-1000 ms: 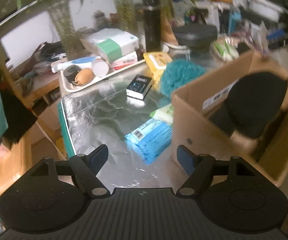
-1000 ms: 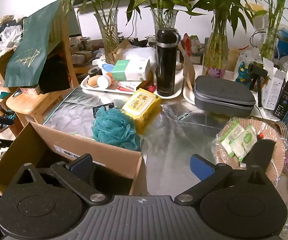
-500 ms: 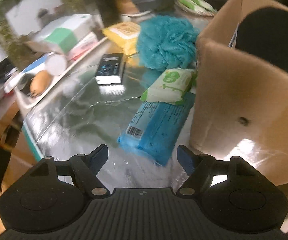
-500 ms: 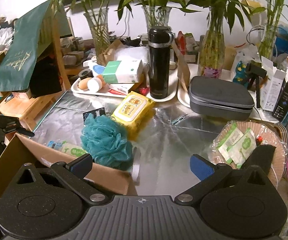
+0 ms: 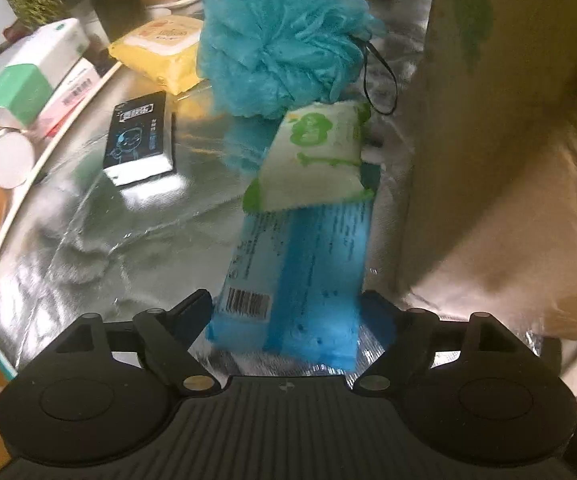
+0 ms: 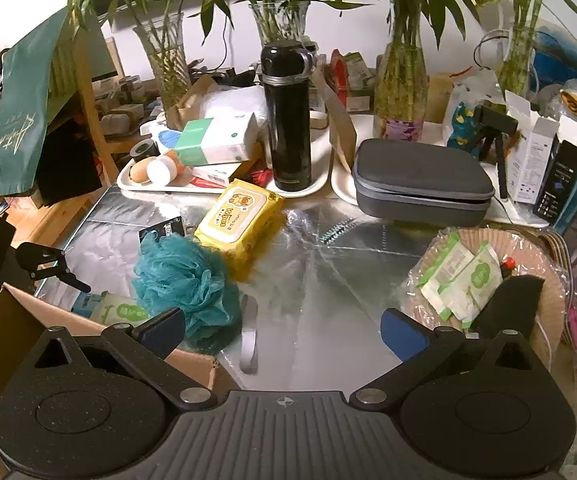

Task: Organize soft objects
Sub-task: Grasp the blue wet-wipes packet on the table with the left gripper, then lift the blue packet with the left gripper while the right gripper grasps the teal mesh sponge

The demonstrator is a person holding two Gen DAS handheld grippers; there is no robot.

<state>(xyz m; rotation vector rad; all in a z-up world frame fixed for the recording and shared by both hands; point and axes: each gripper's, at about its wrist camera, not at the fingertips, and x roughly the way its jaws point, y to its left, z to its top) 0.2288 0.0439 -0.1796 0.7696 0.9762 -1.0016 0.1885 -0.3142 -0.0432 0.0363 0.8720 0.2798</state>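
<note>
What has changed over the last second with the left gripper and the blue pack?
The left gripper has dropped low and closed in on the blue pack; its open fingers now sit either side of the pack's near end, not yet gripping. The right gripper drifted slightly, open and empty. The white-green pack, teal loofah and cardboard box lie as before.

A blue soft pack (image 5: 300, 272) with a barcode label is lying flat on the silver tabletop beside the cardboard box (image 5: 500, 140). A white-and-green wipes pouch (image 5: 316, 160) is resting on its far end. A teal mesh bath pouf (image 5: 280, 44) is sitting just behind, touching the pouch.
</note>
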